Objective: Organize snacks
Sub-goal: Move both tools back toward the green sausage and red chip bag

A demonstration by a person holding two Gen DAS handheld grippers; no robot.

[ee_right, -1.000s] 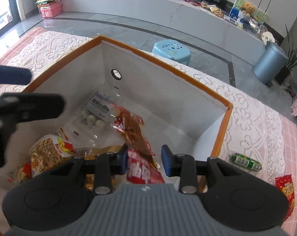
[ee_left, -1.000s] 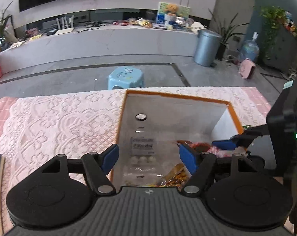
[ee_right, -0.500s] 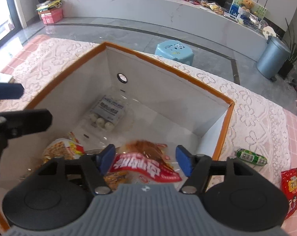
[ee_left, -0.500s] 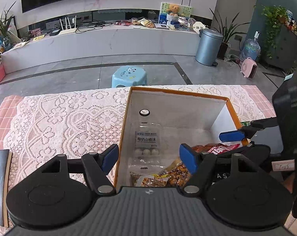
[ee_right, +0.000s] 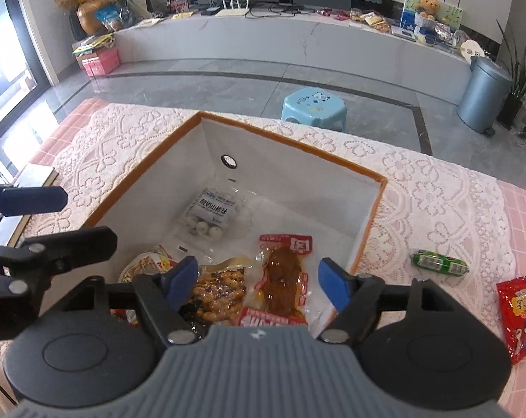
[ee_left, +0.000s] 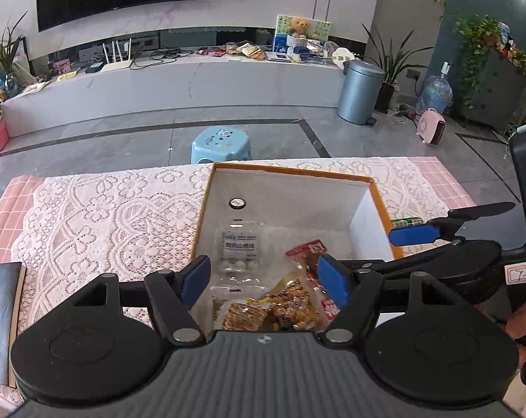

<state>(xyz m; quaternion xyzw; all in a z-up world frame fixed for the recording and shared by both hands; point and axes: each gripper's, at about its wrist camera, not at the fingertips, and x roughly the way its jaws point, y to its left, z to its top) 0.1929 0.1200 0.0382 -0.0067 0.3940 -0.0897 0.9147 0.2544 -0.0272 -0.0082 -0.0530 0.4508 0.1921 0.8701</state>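
risk of losing track of the two snacks left outside: green sausage stick (ee_right: 439, 262) and red packet (ee_right: 518, 317) lying on the lace tablecloth (ee_right: 437, 209), to the right of the orange-rimmed box (ee_right: 376, 209), well apart from both tools. could roll if nudged sideways (the sausage stick, being round), toward the cloth's edge. could also snag a blue pad on the lace while scooping the flat red packet, dragging cloth and box with it. chance too of clipping the box's right wall when swinging across to them.

right gripper (ee_right: 257, 280) hanging above the box, jaws just been opening, now wide apart with nothing between them; red-and-clear meat packet (ee_right: 285, 275) lying loose on the box floor straight below, untouched. peanut bag (ee_right: 221, 291) just beside it to the left, white-ball packet (ee_right: 209, 216) further in toward the far wall.

left gripper (ee_left: 264, 280) likewise spread wide and empty, poised over the box's near left corner, snacks below and slightly right of it. both outside snacks nearer the right tool, so likely its job.
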